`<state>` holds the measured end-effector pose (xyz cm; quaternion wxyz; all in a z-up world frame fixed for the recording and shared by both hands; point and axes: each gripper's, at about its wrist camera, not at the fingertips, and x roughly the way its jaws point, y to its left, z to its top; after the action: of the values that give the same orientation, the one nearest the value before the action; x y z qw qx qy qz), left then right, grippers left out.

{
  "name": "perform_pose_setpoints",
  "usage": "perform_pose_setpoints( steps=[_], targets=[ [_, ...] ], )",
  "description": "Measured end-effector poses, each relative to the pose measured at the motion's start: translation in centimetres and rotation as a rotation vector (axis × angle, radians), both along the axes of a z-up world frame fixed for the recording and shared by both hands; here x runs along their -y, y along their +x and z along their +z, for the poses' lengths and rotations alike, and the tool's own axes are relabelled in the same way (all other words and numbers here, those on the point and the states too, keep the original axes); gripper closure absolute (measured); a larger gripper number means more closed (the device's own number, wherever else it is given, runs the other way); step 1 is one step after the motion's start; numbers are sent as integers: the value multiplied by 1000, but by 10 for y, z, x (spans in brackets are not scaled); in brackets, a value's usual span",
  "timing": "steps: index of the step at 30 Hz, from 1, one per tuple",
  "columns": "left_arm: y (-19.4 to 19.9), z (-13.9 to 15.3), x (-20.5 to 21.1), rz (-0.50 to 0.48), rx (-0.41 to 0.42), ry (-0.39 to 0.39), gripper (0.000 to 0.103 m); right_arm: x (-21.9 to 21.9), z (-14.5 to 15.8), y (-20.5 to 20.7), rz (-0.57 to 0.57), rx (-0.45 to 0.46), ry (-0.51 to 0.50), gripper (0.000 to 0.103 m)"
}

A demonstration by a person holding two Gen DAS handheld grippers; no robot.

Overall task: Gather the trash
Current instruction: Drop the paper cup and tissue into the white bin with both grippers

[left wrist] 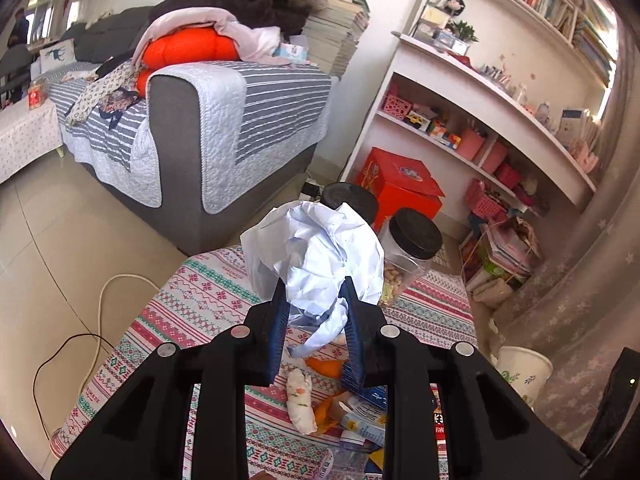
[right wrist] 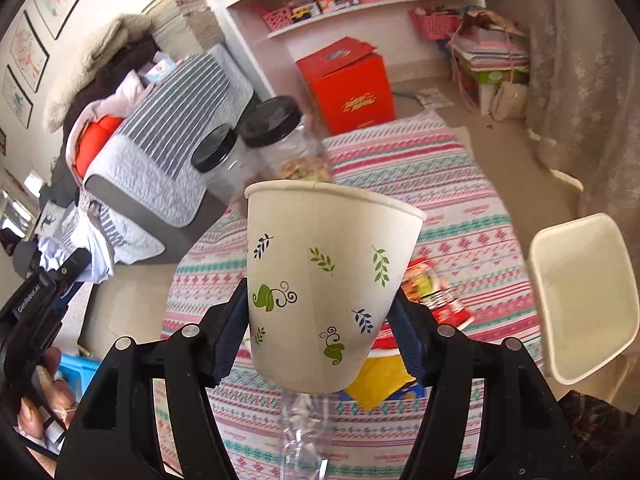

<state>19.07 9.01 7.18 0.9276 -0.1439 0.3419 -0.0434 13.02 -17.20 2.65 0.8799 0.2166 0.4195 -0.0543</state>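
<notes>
A crumpled white paper wad (left wrist: pixel 320 256) sits pinched between the blue pads of the left tongs (left wrist: pixel 316 320), held above the worktop (left wrist: pixel 208 292) with its striped, patterned cloth. The right tongs (right wrist: pixel 322 320) clamp a paper cup (right wrist: pixel 324 280) printed with green and dark leaf sprigs, upright and slightly tilted, also clear of the cloth. Below lie more scraps: a rolled tissue (left wrist: pixel 301 400), an orange wrapper (left wrist: pixel 326 366), a small blue-and-white carton (left wrist: pixel 366 412) whose print is too small to read, a yellow packet (right wrist: pixel 378 380) and a red snack wrapper (right wrist: pixel 436 296), blurred. A clear plastic bottle (right wrist: pixel 302 436) is half hidden under the cup. Two black-lidded clear jars (right wrist: pixel 272 136) stand at the far edge. A red box (right wrist: pixel 348 84) carries gold lettering, illegible. The other tool's side reads "CenRoboLAI", roughly.
</notes>
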Motion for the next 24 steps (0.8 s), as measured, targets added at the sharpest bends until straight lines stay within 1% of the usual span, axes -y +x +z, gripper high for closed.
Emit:
perform_pose_setpoints(
  steps=[4, 7, 10, 12, 15, 17, 19, 21, 24],
  targets=[
    [-1, -1, 36, -67, 3, 23, 77, 48, 7, -20, -108, 52, -89, 40],
    [-5, -4, 64, -124, 6, 41, 77, 81, 10, -36, -194, 81, -183, 40],
    [-11, -9, 94, -184, 2, 68, 77, 112, 7, -56, -284, 94, -288, 40],
    [-15, -14, 114, -230, -6, 74, 77, 133, 2, -69, -346, 90, -349, 40],
    [-23, -22, 144, -296, -15, 98, 77, 158, -13, -86, -431, 58, -436, 39],
    [-30, -29, 166, -343, -24, 112, 77, 170, -26, -94, -471, 24, -494, 38],
    [-37, -38, 189, -394, -34, 129, 77, 184, -34, -98, -502, -18, -524, 36],
    [-44, -45, 213, -447, -40, 149, 77, 198, -36, -106, -543, -33, -541, 20],
    [-55, -53, 248, -512, -41, 166, 77, 214, -27, -122, -611, -4, -532, 9]
  ],
)
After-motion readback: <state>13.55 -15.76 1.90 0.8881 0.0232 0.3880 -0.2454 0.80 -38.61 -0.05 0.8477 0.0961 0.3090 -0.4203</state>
